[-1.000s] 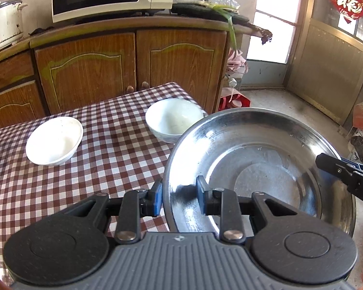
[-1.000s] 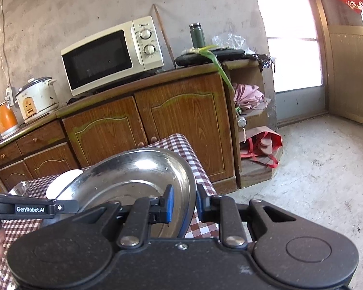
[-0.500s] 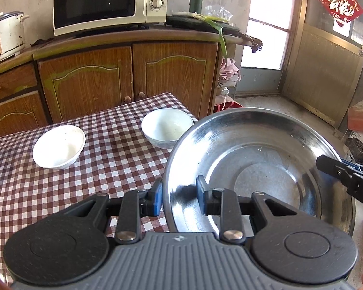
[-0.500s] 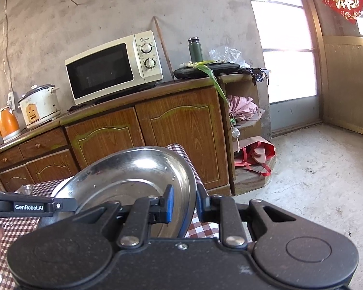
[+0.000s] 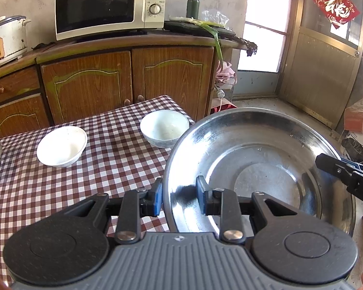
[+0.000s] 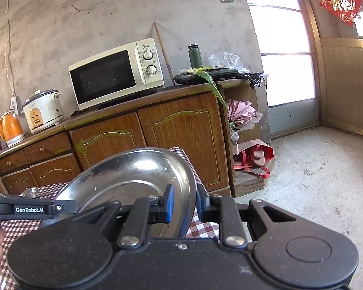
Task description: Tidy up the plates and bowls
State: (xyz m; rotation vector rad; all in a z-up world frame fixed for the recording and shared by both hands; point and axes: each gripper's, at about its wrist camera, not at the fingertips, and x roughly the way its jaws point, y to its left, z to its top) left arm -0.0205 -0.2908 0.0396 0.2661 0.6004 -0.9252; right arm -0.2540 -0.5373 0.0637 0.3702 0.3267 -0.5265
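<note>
Item: steel plate point(image 5: 259, 169), round, shallow, polished and scuffed, tilted with its hollow toward me, held clear of the table's right edge. I have the left gripper point(image 5: 179, 197) and right gripper point(image 6: 183, 204) clenched on opposite rims. Farther left: checked tablecloth point(image 5: 60, 193), two white bowls point(image 5: 62, 146) point(image 5: 164, 128), upright. Farthest: wooden cabinets point(image 5: 128, 79).

Checked table point(image 5: 60, 193) with two white bowls point(image 5: 62, 146)

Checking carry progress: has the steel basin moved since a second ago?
Yes. The steel basin, held by both claws, has risen and pulled back: in the left wrist view the cabinet and white bowls sit lower and smaller.
</note>
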